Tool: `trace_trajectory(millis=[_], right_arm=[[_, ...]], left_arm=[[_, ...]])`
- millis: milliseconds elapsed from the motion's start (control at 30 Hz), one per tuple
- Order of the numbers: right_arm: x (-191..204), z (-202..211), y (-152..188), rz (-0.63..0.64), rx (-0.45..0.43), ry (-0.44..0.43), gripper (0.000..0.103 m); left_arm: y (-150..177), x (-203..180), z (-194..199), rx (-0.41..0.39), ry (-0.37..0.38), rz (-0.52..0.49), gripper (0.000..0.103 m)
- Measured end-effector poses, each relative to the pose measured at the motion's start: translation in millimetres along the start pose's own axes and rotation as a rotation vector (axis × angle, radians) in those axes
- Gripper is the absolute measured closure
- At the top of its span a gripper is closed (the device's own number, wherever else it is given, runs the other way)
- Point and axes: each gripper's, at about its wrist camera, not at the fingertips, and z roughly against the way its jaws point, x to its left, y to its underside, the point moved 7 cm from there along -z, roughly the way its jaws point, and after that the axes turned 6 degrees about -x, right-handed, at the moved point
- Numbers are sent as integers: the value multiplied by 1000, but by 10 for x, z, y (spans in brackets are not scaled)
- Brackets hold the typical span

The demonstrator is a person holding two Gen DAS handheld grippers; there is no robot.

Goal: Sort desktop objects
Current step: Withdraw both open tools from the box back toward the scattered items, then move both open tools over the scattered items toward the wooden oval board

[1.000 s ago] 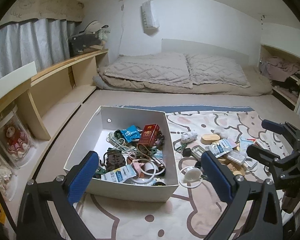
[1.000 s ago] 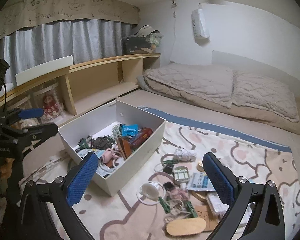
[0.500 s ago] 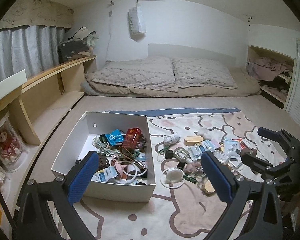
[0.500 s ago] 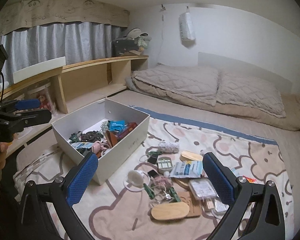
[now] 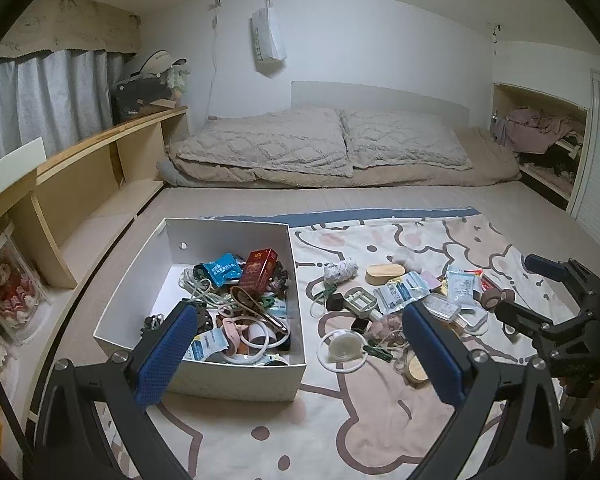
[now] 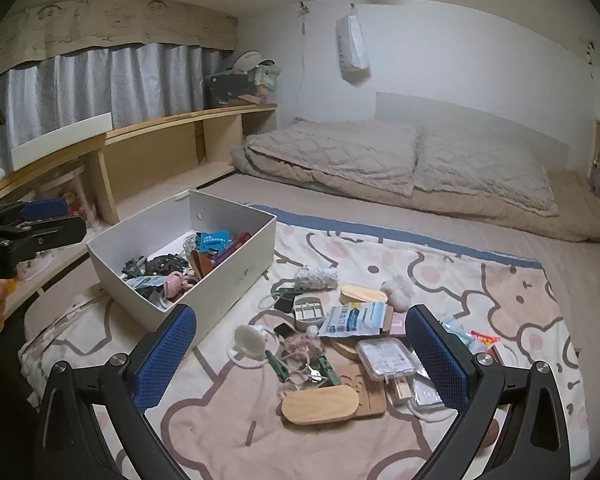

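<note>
A white box (image 5: 168, 256) (image 6: 236, 280) sits on a bear-print blanket (image 5: 340, 420) and holds many small items, among them a red pack (image 5: 258, 270) and a blue sachet (image 5: 220, 268). To its right lies a loose pile: a white ring lid (image 5: 342, 346) (image 6: 249, 338), a wooden oval (image 6: 320, 404) (image 5: 385, 271), green clips (image 6: 282, 366), sachets (image 6: 354, 318) and a clear case (image 6: 386, 356). My left gripper (image 5: 300, 356) is open and empty above the box's near wall. My right gripper (image 6: 300, 360) is open and empty above the pile.
A bed with beige pillows (image 5: 320, 148) lies behind the blanket. A wooden shelf (image 5: 80, 168) runs along the left wall under grey curtains. A cupboard niche with clothes (image 5: 540, 140) is at the far right. The right gripper shows in the left wrist view (image 5: 556, 300).
Both grippers have pulled back and risen, so box and pile look smaller and lower in view. Both stay open and empty.
</note>
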Motion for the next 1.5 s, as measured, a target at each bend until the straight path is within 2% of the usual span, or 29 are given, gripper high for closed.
trace_trajectory(millis=[200, 467, 867, 1333, 1500], right_arm=[[-77, -73, 70, -6, 14, 21, 0], [-321, -316, 212, 18, 41, 115, 0], [-650, -1076, 761, -23, 272, 181, 0], [-777, -1668, 1113, 72, 421, 245, 0], [-792, -1776, 1211, 109, 445, 263, 0]], left_arm=[[51, -19, -100, 18, -5, 0, 0], [106, -10, -258, 68, 14, 24, 0], [150, -130, -416, 102, 54, 12, 0], [462, -599, -771, 189, 94, -145, 0], [694, -732, -916, 291, 140, -132, 0]])
